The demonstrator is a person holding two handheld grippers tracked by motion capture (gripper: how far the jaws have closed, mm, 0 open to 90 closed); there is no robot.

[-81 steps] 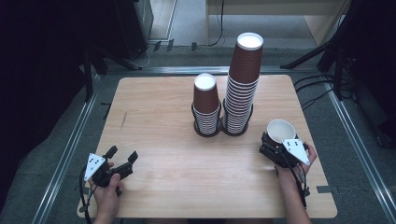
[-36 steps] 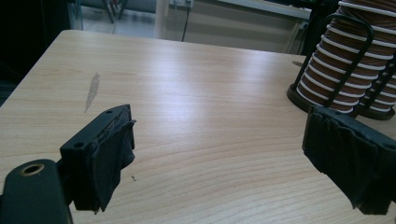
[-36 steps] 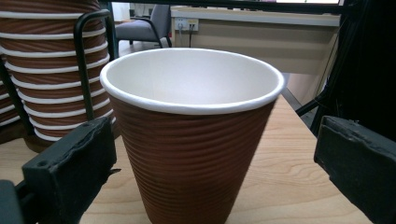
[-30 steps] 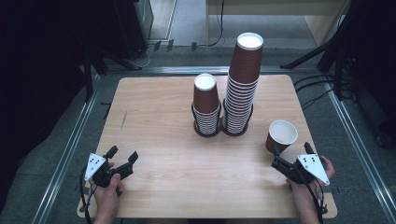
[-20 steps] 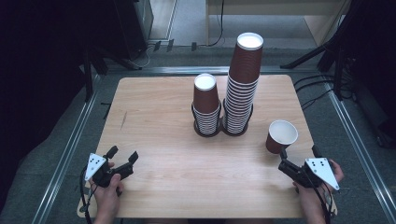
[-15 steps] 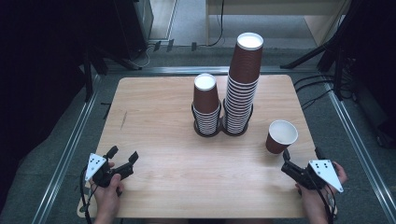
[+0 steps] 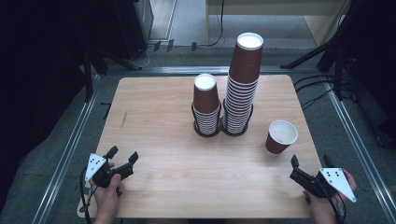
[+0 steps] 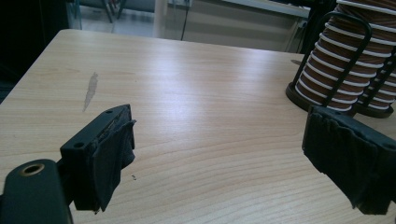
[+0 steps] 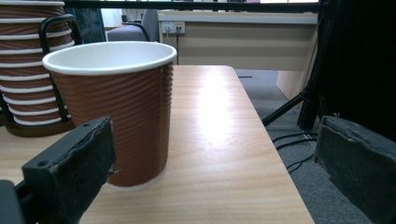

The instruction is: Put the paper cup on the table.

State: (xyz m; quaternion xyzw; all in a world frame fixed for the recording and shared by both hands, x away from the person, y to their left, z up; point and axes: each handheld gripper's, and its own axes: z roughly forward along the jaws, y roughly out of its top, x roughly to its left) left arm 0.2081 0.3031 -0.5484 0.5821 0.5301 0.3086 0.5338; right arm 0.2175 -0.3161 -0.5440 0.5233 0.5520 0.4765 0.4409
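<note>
Presently a single cup [image 7: 281, 136] stands upright, mouth up, on the right side of the table [image 7: 159, 116], apart from both stacks. Right claw [image 7: 295, 169] sits near the table's front right corner, just short of the cup, jaws spread wide with nothing between them; in the right gripper view the cup [image 9: 116, 112] stands beyond the left jaw, untouched. Left claw [image 7: 122, 157] rests at the front left, also released and empty, its pads [image 8: 109, 161] well apart over bare wood.

Tall stack [image 7: 243, 88] and short stack [image 7: 206, 105] stand side by side at mid-table, each in a black wire holder [image 8: 343, 56]; cups in both are nested mouth down.

Judgement on step: one cup is set out singly on the table and the right claw is clear of it. This reads as the gap between placing one cup and fetching another, or before taking this cup up again; the frames cannot settle which.

Next move, if another cup is wanted: a claw goes to the top of a stack, closes lightly on the ribbed wall of the topmost cup only, and lifts straight up so the cups beneath stay in the holder. Risk: paper wall crushes under a hard squeeze, and nested cups may cling and rise together.
</note>
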